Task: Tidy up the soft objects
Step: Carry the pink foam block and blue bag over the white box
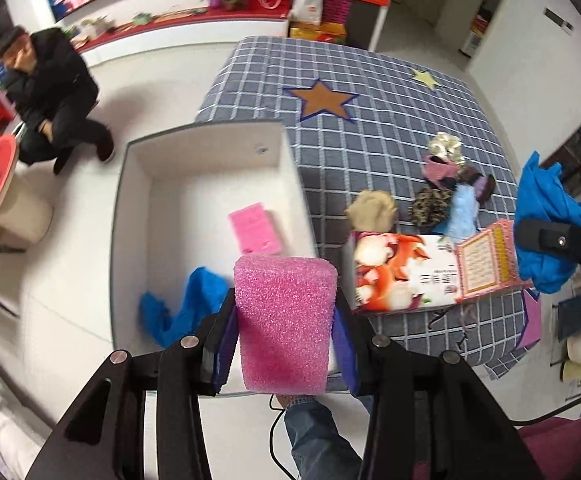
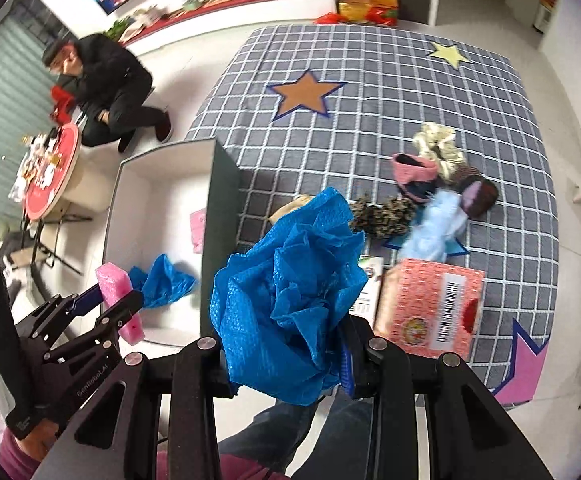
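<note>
My left gripper (image 1: 284,344) is shut on a pink foam block (image 1: 284,320), held above the near edge of a white open box (image 1: 206,148). Inside the box lie a pink flat sponge (image 1: 255,229) and a crumpled blue cloth (image 1: 182,312). My right gripper (image 2: 286,364) is shut on another crumpled blue cloth (image 2: 286,300), held over the bed's near edge right of the box (image 2: 130,184). In the right wrist view the left gripper (image 2: 120,304) with its pink foam block (image 2: 114,280) hangs at the lower left. The right gripper's blue cloth (image 1: 546,220) also shows at the far right of the left wrist view.
A grey checked bedspread (image 1: 370,80) with star patches carries a pile of soft things: a beige plush (image 1: 370,208), a leopard scrunchie (image 1: 430,206), a light blue cloth (image 1: 462,212) and a printed packet (image 1: 410,276). A person in black (image 1: 50,92) squats on the white floor at the left.
</note>
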`<state>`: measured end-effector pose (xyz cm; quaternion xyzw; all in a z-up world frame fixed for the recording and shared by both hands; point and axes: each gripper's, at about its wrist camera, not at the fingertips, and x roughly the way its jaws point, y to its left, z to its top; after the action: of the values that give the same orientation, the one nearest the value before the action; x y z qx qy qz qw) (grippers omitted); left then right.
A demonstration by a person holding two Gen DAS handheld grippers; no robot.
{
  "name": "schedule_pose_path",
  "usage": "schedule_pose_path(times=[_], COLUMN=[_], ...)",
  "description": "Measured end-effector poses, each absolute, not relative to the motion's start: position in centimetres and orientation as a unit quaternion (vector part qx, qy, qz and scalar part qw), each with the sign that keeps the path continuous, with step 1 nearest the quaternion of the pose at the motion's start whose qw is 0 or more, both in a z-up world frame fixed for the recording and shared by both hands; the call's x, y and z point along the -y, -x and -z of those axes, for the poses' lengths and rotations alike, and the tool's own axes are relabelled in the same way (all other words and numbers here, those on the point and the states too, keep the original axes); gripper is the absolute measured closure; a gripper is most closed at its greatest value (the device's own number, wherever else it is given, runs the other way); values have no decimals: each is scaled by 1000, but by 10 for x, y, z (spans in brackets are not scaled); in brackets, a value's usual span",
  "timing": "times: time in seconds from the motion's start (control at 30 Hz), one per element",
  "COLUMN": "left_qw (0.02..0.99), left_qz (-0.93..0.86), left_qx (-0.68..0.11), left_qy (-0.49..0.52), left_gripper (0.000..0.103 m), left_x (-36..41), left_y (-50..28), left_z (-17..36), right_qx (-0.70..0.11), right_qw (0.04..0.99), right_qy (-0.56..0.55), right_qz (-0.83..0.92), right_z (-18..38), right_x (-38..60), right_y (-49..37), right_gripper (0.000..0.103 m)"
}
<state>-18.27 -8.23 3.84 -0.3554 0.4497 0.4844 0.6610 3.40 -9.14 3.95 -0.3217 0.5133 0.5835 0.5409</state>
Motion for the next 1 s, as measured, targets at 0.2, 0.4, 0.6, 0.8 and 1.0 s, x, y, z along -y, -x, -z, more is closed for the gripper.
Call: schedule_pose_path(times=[0.2, 0.4, 0.6, 0.8, 1.0], left_qw=[652, 644, 633, 620, 604], left_qz=[-497, -506, -516, -529, -539], left_qx=[-445, -442, -438, -432, -425], left_qy=[361, 366, 376, 386, 405], left_gripper=[57, 57, 57, 56, 57], left_x=[81, 75, 71, 69, 69], left_y=[197, 211, 226, 240, 253], left_z=[-38, -39, -37, -36, -28], right_qx=[-508, -494, -488, -477, -482], right_qw=[518, 499, 479, 462, 439], right_qy=[345, 367, 382, 392, 414], right_qz=[-595, -610, -622, -637, -635], right_z=[-35, -37, -37, -37, -23], right_x=[83, 74, 58, 44, 36], right_y=[-7, 18, 38, 57, 71], right_gripper=[66, 66, 66, 66, 66])
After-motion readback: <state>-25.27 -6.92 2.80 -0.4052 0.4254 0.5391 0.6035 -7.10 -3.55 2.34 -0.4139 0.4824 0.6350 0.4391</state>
